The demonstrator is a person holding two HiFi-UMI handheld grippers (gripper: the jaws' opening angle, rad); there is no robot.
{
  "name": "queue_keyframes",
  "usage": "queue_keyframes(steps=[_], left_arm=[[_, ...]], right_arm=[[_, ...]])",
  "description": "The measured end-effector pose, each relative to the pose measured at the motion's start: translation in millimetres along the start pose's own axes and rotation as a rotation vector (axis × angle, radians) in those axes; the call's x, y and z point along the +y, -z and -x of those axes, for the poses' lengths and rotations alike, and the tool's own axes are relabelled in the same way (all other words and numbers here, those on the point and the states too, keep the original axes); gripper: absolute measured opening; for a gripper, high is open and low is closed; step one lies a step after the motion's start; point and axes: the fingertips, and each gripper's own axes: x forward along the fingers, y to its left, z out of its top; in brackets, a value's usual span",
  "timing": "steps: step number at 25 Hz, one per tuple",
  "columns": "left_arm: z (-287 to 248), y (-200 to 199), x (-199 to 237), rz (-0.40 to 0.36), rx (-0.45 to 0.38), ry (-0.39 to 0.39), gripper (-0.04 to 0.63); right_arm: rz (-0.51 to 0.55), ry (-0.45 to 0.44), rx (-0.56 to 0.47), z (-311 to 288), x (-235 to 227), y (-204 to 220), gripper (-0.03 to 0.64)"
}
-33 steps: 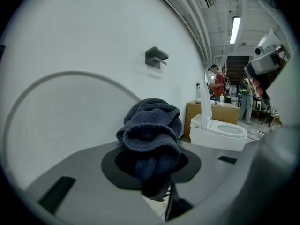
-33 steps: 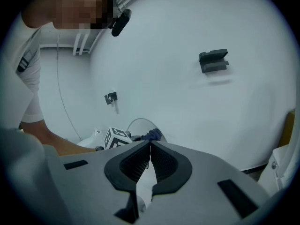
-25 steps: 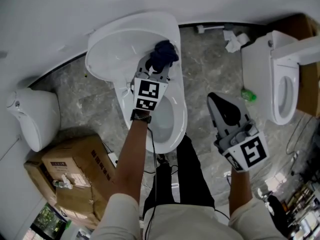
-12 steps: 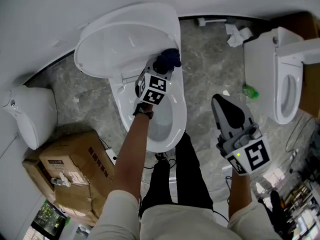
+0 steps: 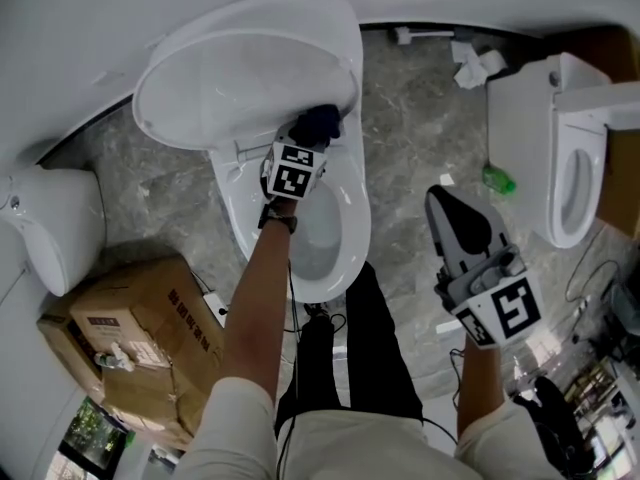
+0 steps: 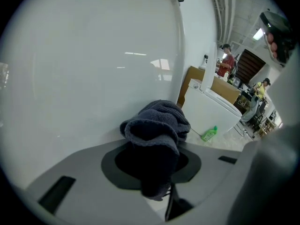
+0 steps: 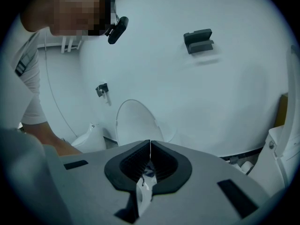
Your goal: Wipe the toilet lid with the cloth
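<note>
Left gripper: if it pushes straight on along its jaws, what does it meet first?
The raised toilet lid: its white inner face fills the line ahead of the left gripper, and the held cloth would touch first. Depth is unclear.

The cloth (image 6: 154,125) pinched in my left gripper (image 6: 152,165) reads as thick dark-blue terry, nappy and matt, with a rolled, fuzzy edge. Just beyond the tips, the toilet lid (image 6: 93,64) is smooth, glossy white (plastic or ceramic, I cannot tell) and throws back the ceiling lights as soft streaks. The gripper's body looks like matt grey plastic, with duller black padding around the jaws. My right gripper (image 7: 149,165) has the same grey shell, and its black pads are finely ribbed and rubbery-looking. Below both tools the floor (image 5: 400,138) is grey veined stone or tile with a low sheen. Out past the left tool's side, the cardboard box (image 5: 140,318) is brown and matt.
</note>
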Motion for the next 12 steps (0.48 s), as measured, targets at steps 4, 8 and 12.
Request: queue_keyframes(steps=[4, 8, 12], left_arm=[[17.6, -9.1, 10.7, -0.006, -0.008, -0.015, 0.104], [44.7, -35.7, 25.2, 0.003, -0.055, -0.04, 0.101], [81.4, -74.4, 33.5, -0.018, -0.138, -0.058, 0.1]], right_arm=[[0.013, 0.011, -0.016, 6.4, 1.3, -8.9, 0.028], [0.028, 0.016, -0.042, 13.4, 9.6, -25.0, 0.028], [0.038, 0.019, -0.073, 24.2, 24.4, -43.8, 0.028]])
